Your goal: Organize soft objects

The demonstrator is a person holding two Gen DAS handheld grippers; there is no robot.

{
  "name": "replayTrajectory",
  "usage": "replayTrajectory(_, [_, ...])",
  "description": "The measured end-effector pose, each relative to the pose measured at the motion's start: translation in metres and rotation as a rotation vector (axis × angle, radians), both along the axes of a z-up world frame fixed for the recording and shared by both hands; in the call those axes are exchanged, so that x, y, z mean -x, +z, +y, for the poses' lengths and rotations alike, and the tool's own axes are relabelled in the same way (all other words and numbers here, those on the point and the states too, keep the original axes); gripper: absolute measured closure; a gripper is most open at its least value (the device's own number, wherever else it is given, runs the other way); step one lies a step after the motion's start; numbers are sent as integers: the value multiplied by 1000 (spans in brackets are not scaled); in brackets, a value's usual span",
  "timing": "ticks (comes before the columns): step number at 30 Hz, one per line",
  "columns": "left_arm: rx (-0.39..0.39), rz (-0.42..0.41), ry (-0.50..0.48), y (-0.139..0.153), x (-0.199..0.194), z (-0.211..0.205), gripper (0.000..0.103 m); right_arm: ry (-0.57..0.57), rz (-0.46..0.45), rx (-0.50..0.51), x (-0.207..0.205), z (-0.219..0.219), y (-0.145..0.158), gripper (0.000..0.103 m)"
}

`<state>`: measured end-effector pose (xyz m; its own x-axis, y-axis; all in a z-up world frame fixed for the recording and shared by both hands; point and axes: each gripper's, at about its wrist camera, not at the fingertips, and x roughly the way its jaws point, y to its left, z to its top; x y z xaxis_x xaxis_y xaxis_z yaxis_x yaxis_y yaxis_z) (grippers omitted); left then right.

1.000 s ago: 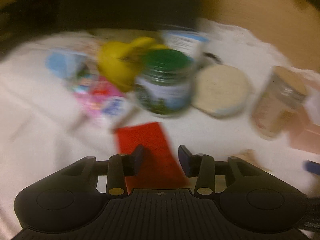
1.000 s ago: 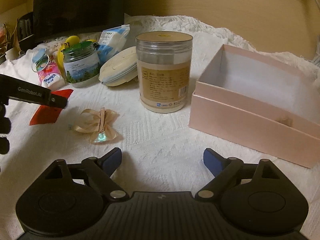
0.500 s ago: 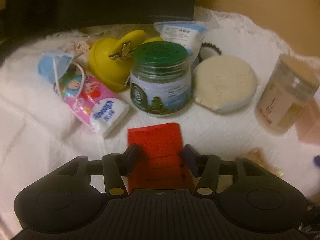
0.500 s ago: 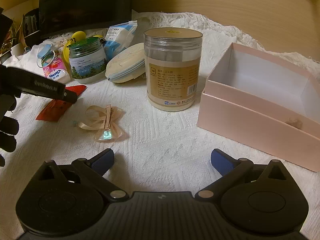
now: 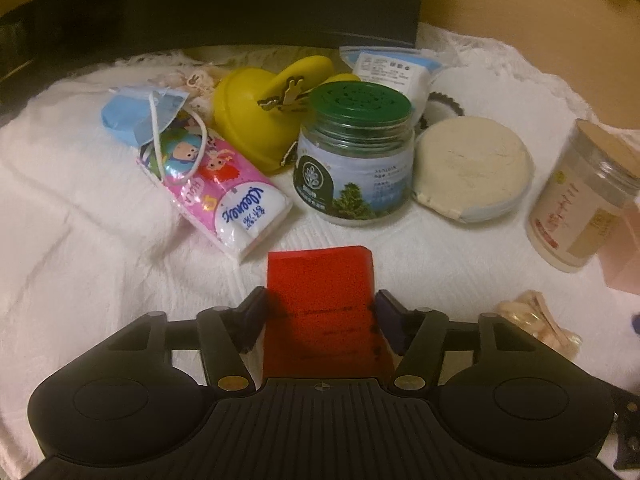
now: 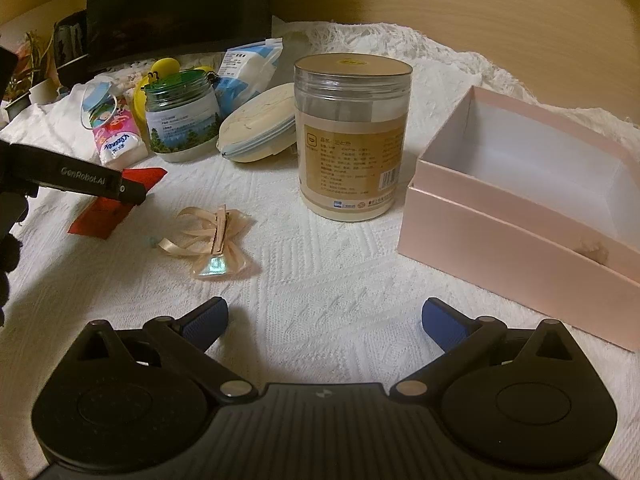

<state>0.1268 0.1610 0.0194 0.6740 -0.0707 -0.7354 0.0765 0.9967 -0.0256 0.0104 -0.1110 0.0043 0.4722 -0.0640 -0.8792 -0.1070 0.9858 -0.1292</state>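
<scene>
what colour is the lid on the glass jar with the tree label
Dark green lid, clearest in the left wrist view.

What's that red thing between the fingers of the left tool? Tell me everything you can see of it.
The red packet is a flat, thin rectangle, plain red with faint dark lines of print across it; it looks like paper or thin foil. It sits between the fingers of the left gripper, which press its two long edges. In the right wrist view it tilts, its near end on the white cloth and its far corner raised past the gripper. It lies in front of the green-lidded jar, apart from it.
</scene>
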Motion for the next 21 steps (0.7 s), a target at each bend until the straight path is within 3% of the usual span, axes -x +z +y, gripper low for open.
replayTrajectory(1, [26,-2,-3,1,3,4,44,13,10,-5,-2,2,2,2])
replayTrajectory(2, [74,-12,-20,3,8,10,65,23,16,-12,-3,5,4,3])
replayTrajectory(3, [107,-26,-35,6,13,13,70,34,11,-22,-5,9,8,6])
replayTrajectory(5, [111,-48,-61,13,22,14,81,64,-11,-48,-11,21,15,6])
replayTrajectory(6, [104,-57,-77,16,27,13,93,80,-19,-55,-15,28,17,9])
replayTrajectory(12, [103,-18,-52,10,40,25,92,91,23,-57,-43,52,1,38])
replayTrajectory(15, [137,-51,-23,15,45,38,91,77,31,-81,-43,53,4,38])
replayTrajectory(18, [192,-11,-14,14,32,39,86,94,39,-54,-37,57,5,38])
replayTrajectory(21, [133,27,-65,7,25,17,81,105,42,-27,-25,56,8,38])
